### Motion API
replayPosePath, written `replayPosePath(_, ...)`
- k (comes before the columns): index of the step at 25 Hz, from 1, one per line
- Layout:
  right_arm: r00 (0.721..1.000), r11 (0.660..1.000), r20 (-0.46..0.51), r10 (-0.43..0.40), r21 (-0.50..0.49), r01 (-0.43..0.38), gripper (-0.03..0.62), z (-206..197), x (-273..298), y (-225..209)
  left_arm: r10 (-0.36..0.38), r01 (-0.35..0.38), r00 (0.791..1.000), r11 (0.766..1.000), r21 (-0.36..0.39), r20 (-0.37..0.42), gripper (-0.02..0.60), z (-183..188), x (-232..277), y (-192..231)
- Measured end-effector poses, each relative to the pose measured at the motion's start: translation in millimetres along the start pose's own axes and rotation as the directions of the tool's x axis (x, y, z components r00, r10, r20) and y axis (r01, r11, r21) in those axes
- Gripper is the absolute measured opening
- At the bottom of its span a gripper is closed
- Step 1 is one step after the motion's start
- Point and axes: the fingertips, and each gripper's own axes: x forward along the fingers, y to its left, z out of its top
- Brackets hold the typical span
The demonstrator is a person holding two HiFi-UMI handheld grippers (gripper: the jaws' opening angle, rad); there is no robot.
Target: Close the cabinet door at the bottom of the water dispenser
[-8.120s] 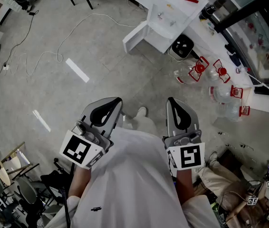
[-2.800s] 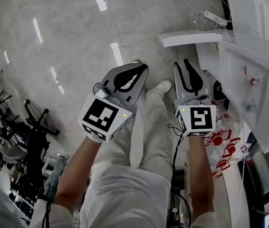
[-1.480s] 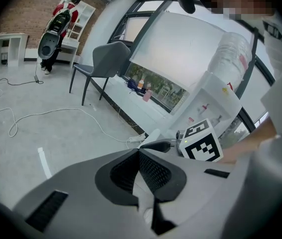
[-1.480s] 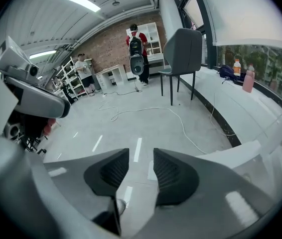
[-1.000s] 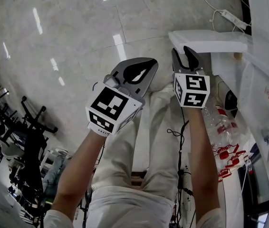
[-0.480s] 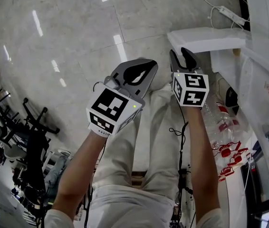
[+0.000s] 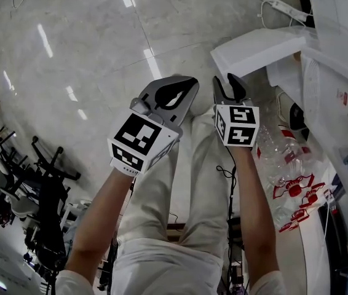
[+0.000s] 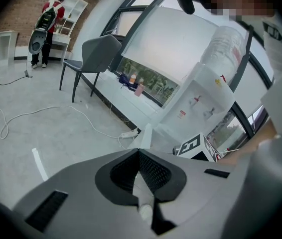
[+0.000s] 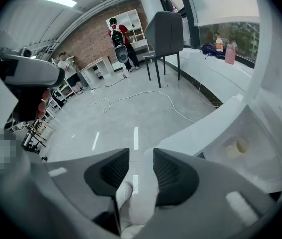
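Door open, job not begun: the cabinet door (image 7: 257, 45) at the foot of the water dispenser (image 7: 340, 35) is standing wide open, swung out over the floor (image 7: 88, 54), and no part of the task is showing as done.

I am holding both grippers out above my own legs, just short of the door. The right gripper (image 7: 228, 82) is sitting nearest. Its tips are lying just beside the door's near edge in the head view, though as far as I can judge they are not touching it. Its jaws are standing spread with nothing pinched between them; only my trouser leg and the floor are showing through the gap. In the right gripper view the white door panel is running off to the right of the jaws, with the open compartment (image 9: 250, 148) gaping behind it.

The left gripper (image 7: 188, 83) is hanging just to the left of the right one, jaws pressed together at the tips and carrying nothing. Clear water bottles (image 7: 284, 177) are lying on the floor beside the dispenser.

In my reading the whole job is remaining: getting a gripper against the door's outer face and swinging it round until it is sitting flush with the dispenser's front.
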Motion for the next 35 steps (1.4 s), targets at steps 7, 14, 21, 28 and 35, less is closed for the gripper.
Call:
replayPosePath(7,0.999,0.997,-0.004,-0.037,0.067,0.037,0.163,-24.2,-19.1,-14.5,-0.032,0.032,0.999,0.999,0.031,-0.015,0.003,-4.0,9.1,-21.1)
replayPosePath(14,0.997,0.991,-0.011,-0.076,0.106,0.077,0.163,-44.2,-33.6,-27.7,-0.063,0.066,0.997,0.996,0.067,-0.040,0.003,-10.5,16.4,-39.5)
replayPosePath(21,0.993,0.980,-0.020,-0.117,0.159,0.119,0.163,-61.0,-48.2,-43.9,-0.091,0.098,0.993,0.991,0.092,-0.081,0.003,-16.7,27.3,-54.3)
replayPosePath(28,0.986,0.967,-0.027,-0.164,0.195,0.167,0.163,-74.8,-61.9,-58.4,-0.118,0.129,0.988,0.985,0.117,-0.096,0.003,-14.7,40.2,-70.0)
replayPosePath(35,0.974,0.944,-0.039,-0.224,0.239,0.226,0.163,-88.1,-74.8,-78.3,-0.137,0.151,0.984,0.981,0.123,-0.112,0.003,-12.8,52.1,-83.2)
